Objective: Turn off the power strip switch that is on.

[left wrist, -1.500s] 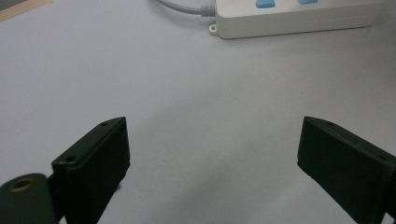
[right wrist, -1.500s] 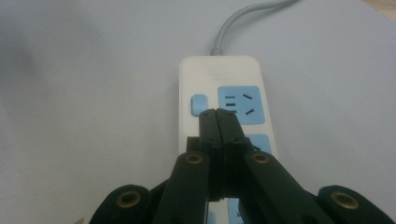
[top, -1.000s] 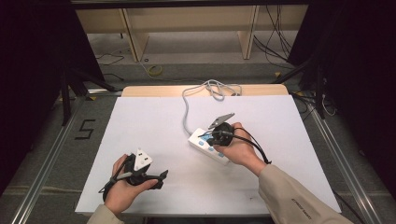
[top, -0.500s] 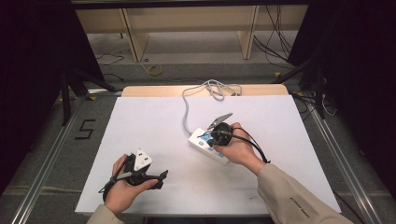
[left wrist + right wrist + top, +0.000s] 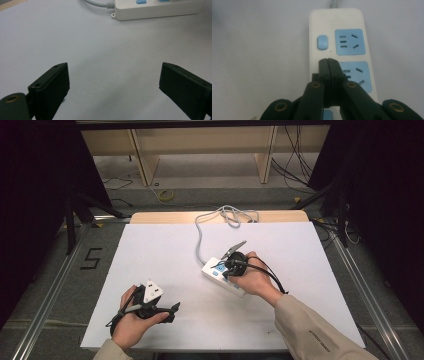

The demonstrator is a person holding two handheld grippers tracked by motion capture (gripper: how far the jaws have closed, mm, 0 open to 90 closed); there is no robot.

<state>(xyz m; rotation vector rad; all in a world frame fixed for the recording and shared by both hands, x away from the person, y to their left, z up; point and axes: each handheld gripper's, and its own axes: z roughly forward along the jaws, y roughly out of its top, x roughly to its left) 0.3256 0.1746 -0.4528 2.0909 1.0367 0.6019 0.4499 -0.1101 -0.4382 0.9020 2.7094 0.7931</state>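
- Nothing has shifted since the earlier frames: both hands and the power strip lie where they were.
- At the near left of the white table [image 5: 150, 245], the left gripper [image 5: 167, 311] rests in the person's hand, its jaws spread wide with only bare tabletop between them.
- Right of it, near the table's middle, lies the white power strip [image 5: 220, 276], its grey cord [image 5: 199, 237] running to the far edge.
- The right gripper [image 5: 328, 62] is over the strip, jaws pressed together with nothing between, tips just below a blue switch [image 5: 322, 42] and beside the blue sockets [image 5: 349, 41].
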